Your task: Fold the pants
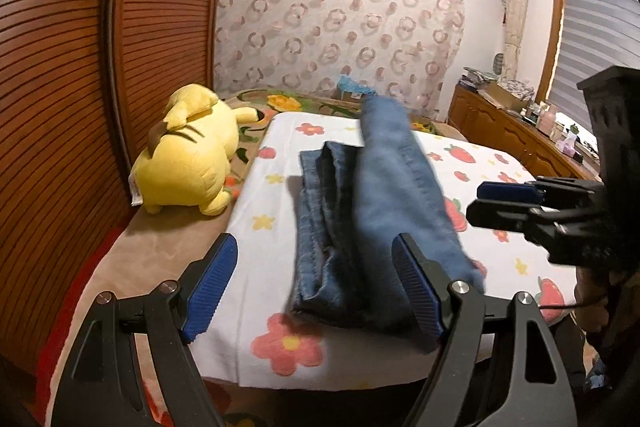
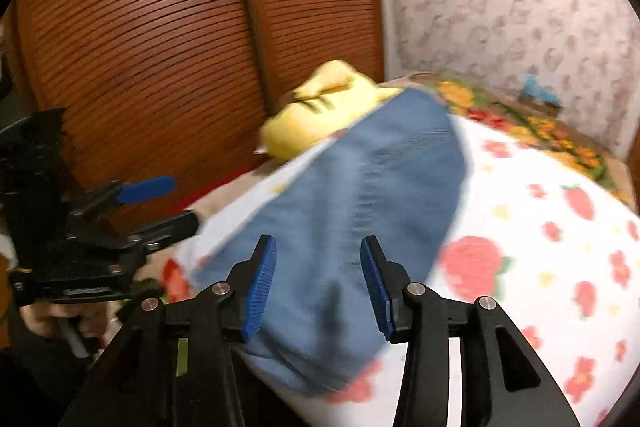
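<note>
The left gripper [image 1: 316,289] stands wide apart, empty, over the near end of the folded blue pants [image 1: 360,227] at frame centre on the flowered blanket [image 1: 500,247]. The right gripper [image 2: 318,281] is parted, pads clear of the denim.

Blue denim pants [image 1: 372,219] are lying folded lengthwise on the flowered blanket, reaching away from between the left claw's [image 1: 316,291] spread fingers; the blurred top layer is possibly shifting.
</note>
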